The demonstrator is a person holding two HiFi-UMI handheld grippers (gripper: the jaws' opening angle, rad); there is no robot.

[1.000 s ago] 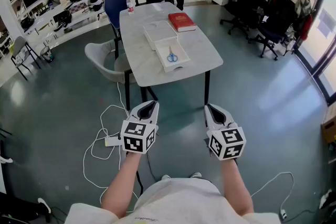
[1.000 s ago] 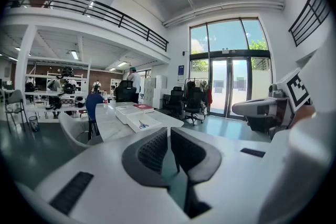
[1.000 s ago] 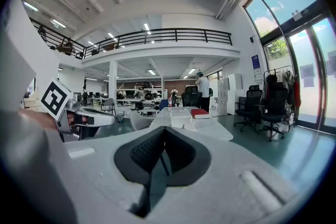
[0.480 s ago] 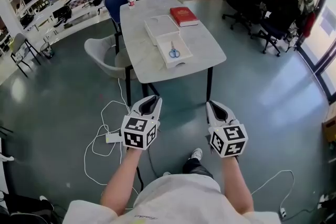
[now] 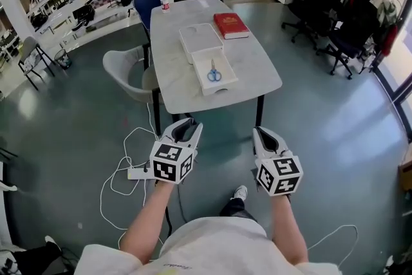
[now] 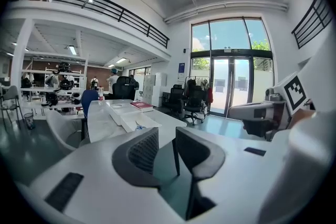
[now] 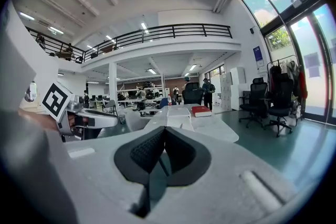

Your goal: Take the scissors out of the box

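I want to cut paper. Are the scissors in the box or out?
In. The blue-handled scissors lie inside the open white box on the table.

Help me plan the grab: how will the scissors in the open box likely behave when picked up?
The scissors look small, with slim blades and blue handles, so they are probably stiff and light. They lie flat on the floor of the box, so they may slide rather than lift. The shallow white box could shift too.
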